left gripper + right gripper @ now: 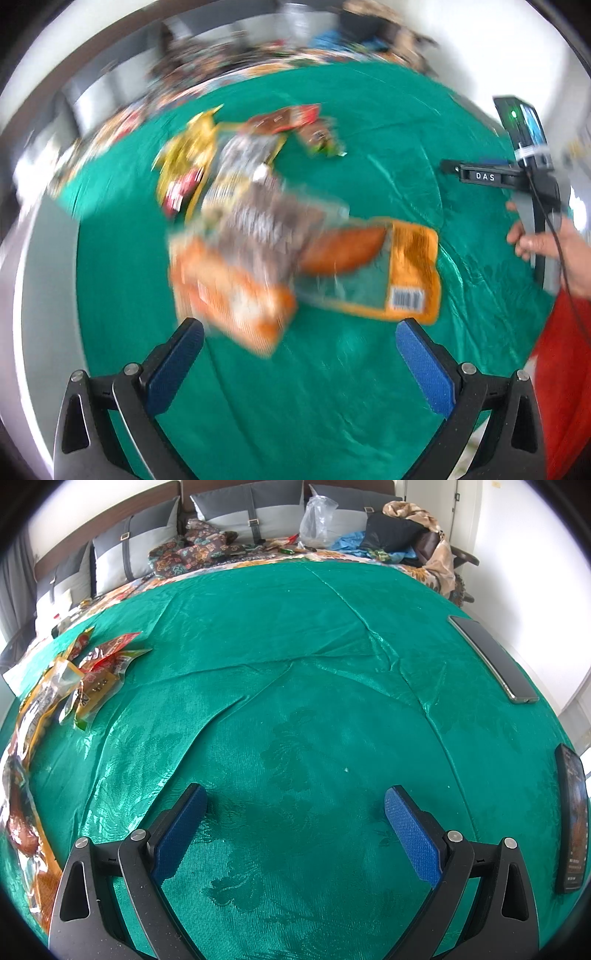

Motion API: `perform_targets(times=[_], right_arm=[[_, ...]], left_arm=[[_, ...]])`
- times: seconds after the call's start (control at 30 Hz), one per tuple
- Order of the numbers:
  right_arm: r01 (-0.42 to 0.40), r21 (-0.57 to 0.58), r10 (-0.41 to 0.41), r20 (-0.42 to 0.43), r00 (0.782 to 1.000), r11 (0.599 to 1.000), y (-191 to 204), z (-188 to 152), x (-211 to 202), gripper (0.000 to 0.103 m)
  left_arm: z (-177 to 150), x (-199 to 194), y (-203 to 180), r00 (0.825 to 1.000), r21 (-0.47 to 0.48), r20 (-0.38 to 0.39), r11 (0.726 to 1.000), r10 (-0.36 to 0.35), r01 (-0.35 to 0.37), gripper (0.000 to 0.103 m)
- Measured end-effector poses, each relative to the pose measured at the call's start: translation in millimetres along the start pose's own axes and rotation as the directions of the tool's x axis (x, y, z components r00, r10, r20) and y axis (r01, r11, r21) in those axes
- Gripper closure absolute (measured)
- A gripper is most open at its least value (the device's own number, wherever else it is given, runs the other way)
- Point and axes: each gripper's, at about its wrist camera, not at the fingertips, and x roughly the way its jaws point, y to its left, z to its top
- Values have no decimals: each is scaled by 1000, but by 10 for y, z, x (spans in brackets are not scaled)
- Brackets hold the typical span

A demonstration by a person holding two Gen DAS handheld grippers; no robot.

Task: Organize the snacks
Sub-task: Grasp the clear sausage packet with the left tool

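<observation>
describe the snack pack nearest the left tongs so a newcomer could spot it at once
On the green cloth, find the snack pile ahead of the open left tongs. At its near right end lies the orange pouch, flat, with a clear window showing a brown piece. Only it shows a white barcode label.

You can read only the white letters "DAS" on the black bar of the other handheld gripper point(484, 176), while the barcode on the orange plastic snack packet point(406, 298) and the packets' other printing are probably too blurred to make out.
</observation>
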Motion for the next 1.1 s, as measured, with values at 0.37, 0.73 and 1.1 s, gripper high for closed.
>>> perform_targets(times=[0.37,0.73,1.1], right_arm=[[0,0,0,0,1000,1000,2,0,1,4],[0,0,0,0,1000,1000,3,0,1,4],[0,1,0,0,1000,1000,4,0,2,4]], left_arm=[[711,673,377,970,-50,-143,981,-195,190,0],[731,873,287,981,38,-150,991,-121,128,0],[859,1102,308,976,22,-215,999,-23,29,0]])
